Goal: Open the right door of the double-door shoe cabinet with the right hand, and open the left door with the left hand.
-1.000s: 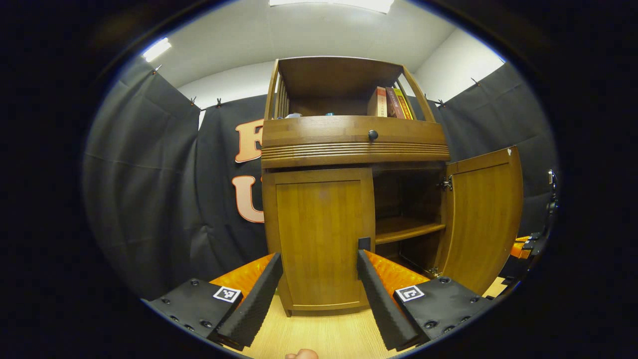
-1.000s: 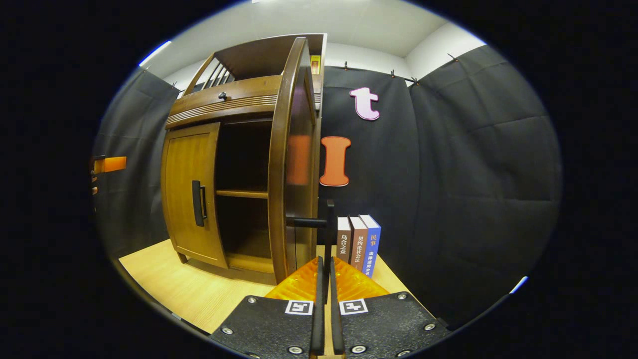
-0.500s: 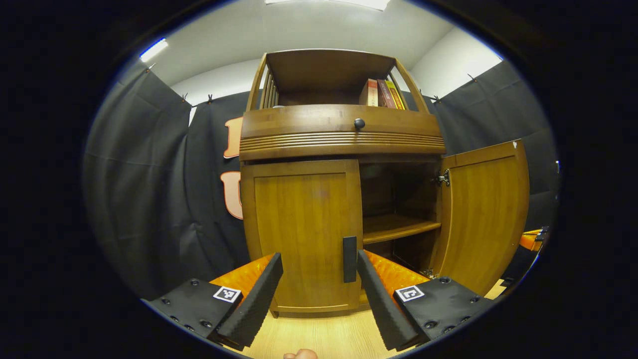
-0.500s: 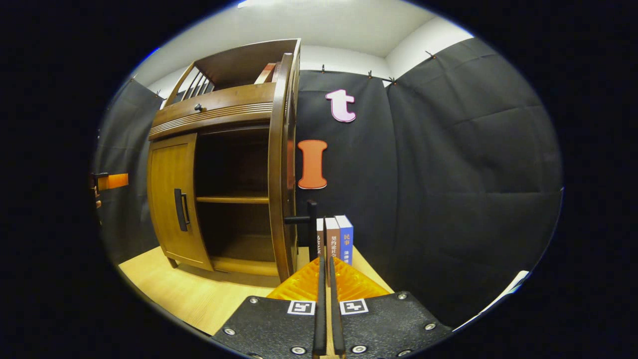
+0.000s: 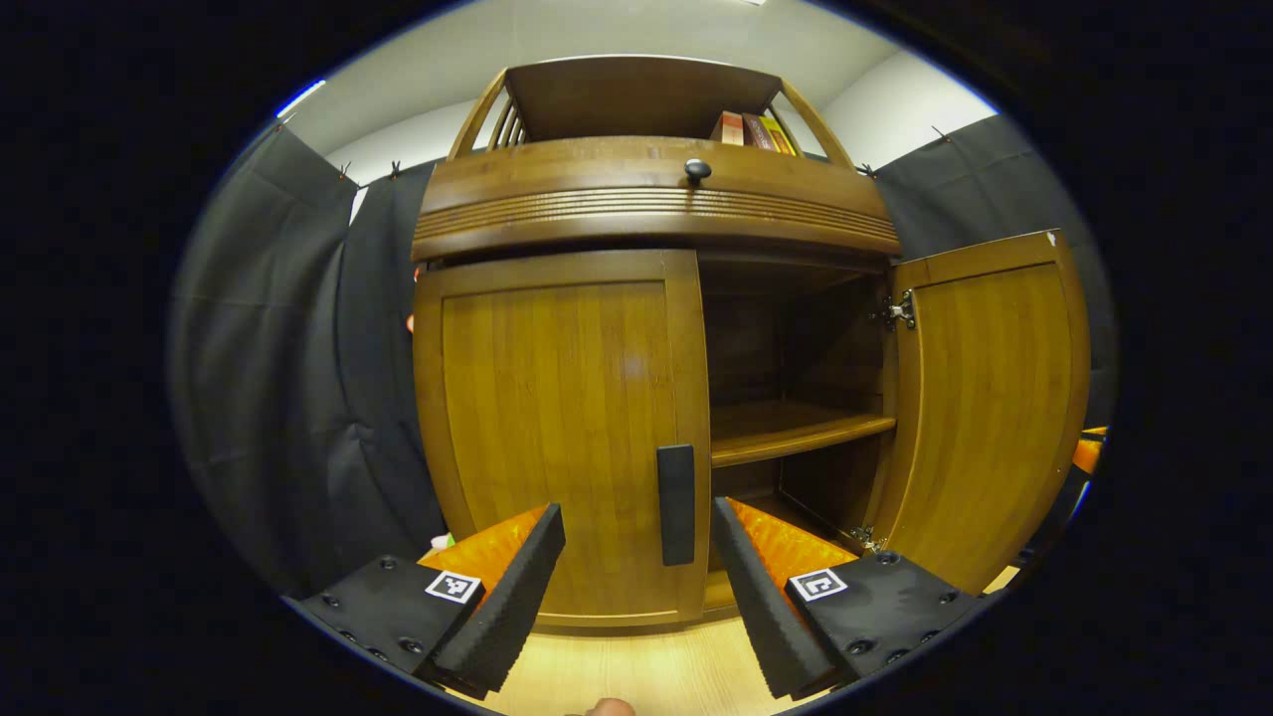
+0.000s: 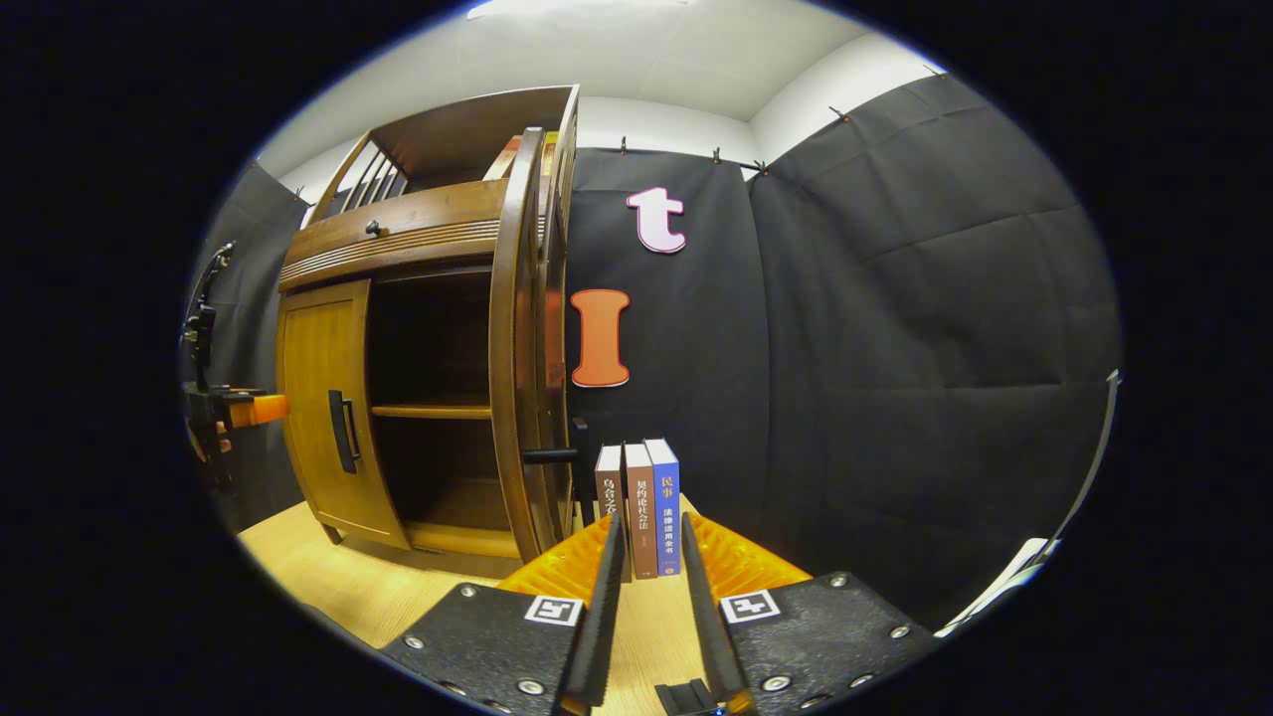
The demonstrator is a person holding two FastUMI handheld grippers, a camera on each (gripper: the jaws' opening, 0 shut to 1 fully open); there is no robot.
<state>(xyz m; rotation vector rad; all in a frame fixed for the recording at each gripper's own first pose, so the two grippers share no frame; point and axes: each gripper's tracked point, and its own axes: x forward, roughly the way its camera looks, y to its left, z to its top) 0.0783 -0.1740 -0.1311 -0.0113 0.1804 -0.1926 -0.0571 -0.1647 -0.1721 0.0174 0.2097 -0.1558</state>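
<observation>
1. On the pale wooden counter, against the black cloth wall: double-door shoe cabinet, brown wood, with an open top shelf and a ribbed drawer band carrying a small dark knob.
2. On its right side: right door, swung wide open, hinge at its upper inner corner, inner shelf bare and exposed. In the right gripper view, seen edge-on, its black handle sticking out toward the camera side.
3. On its left side: left door, shut flush with the frame, black vertical handle at its inner edge.
4. At the bottom of the left gripper view: left claw, fingers wide apart, gripping nothing, aimed at the left door; handle between the two fingers in the picture, slightly nearer the right-hand finger, contact not discernible.
5. At the bottom of the right gripper view: right claw, fingers slightly apart with a narrow gap, clamped on nothing, clear of the right door's handle and pointing past the door edge.
6. Just right of the open door, upright on the counter: three books, touching side by side.
7. On the top shelf: a few more books, leaning at the right end.
8. At the far left of the right gripper view: the other gripper, orange and black, near the left door.
</observation>
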